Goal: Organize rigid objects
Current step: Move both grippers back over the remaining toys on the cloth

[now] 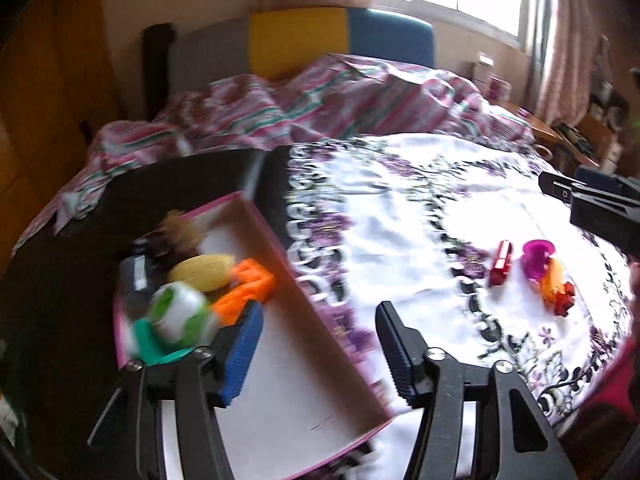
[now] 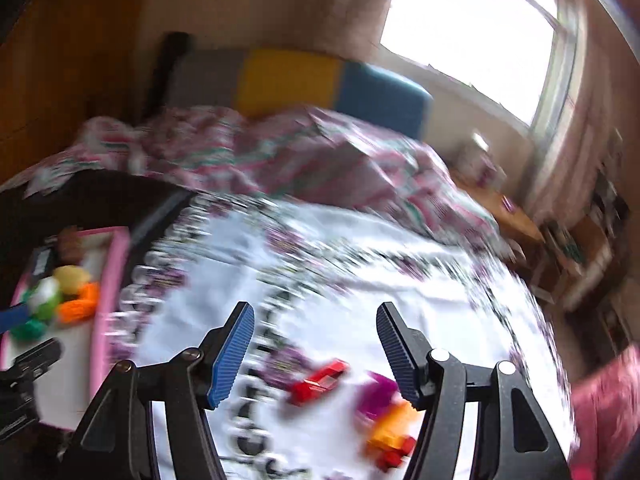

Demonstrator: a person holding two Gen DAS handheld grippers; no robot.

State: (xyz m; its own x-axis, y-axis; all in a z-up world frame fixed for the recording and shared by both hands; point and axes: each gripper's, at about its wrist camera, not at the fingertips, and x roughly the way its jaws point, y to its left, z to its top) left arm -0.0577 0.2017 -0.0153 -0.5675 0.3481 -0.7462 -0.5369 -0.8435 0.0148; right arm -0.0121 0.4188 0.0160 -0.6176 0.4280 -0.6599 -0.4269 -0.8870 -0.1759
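A pink-edged cardboard box lies on the bed at left, also in the right wrist view. It holds a green-and-white ball, a yellow piece, an orange piece and other small toys. My left gripper is open and empty over the box's right wall. On the floral sheet lie a red block, a magenta cup and an orange-red toy. My right gripper is open and empty above the red block and magenta cup.
A crumpled striped blanket covers the far part of the bed. A grey, yellow and blue headboard stands behind it. A wooden side table and cluttered shelves stand at right under the window. Both views are motion-blurred.
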